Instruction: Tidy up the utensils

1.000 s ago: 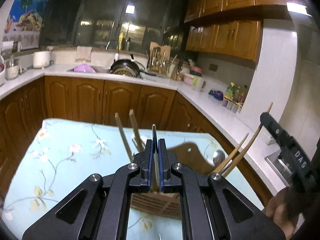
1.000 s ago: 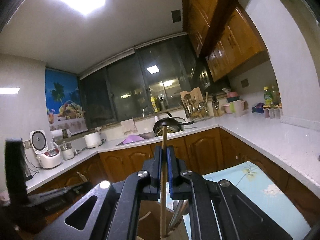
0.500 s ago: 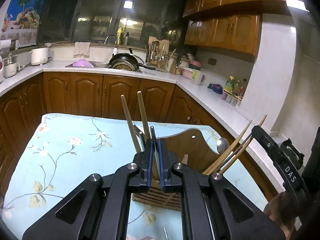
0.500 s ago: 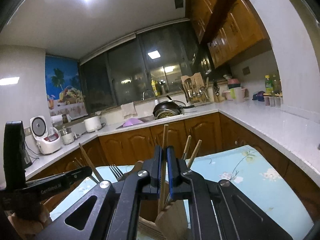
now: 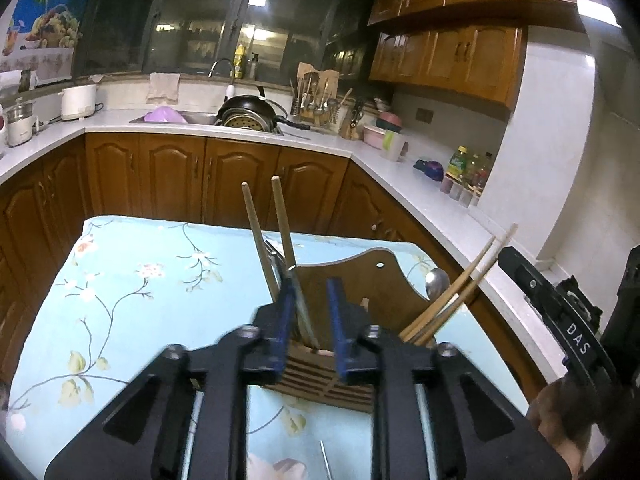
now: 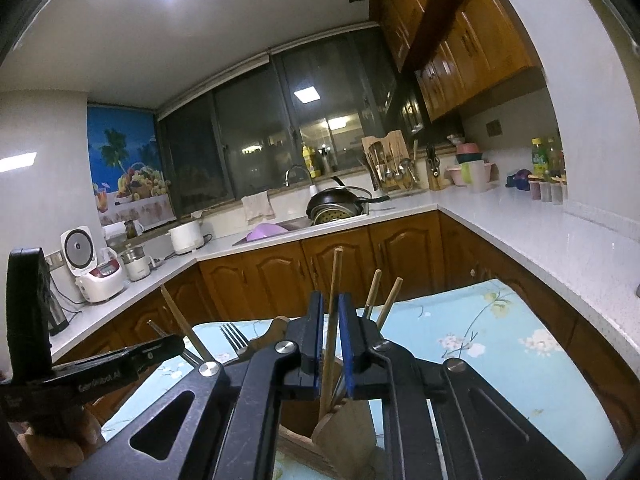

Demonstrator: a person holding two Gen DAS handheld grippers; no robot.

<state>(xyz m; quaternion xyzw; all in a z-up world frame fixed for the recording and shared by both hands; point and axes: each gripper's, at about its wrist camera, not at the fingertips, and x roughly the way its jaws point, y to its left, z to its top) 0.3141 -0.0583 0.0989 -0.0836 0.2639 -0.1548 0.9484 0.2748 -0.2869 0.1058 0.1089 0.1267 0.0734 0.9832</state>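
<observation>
The release step of a drop-off is in hand: utensils are being let go into the wooden holder (image 5: 352, 280), which stands on the flowered cloth of the worktop (image 5: 132, 288) near its right edge.

The left hand-held gripper (image 5: 311, 312) is seen with its jaws opening; a thin utensil, seemingly the fork (image 5: 298, 300), stands between the blue pads, close against the left one and clear of the right, its lower end already down in the holder. Two chopsticks (image 5: 280, 224) lean in the same left part of the holder.

The right hand-held gripper (image 6: 331, 336) is likewise opening, by less; one chopstick (image 6: 333, 312) stands between its pads with narrow gaps showing on both sides, so it is judged to be no longer pinched. More chopsticks and a spoon (image 5: 436, 280) lean out of the right part of the holder.

The next move is judged to call for both jaws to be spread fully and each gripper drawn back and up without the freed handles being caught or the holder tipped.

The compartments inside the holder are hidden behind the grippers, so which slot each piece sits in cannot be told. The utensil in the left jaws is blurred. A thin metal item (image 5: 325, 460) at the near edge of the worktop is cut off and cannot be identified
</observation>
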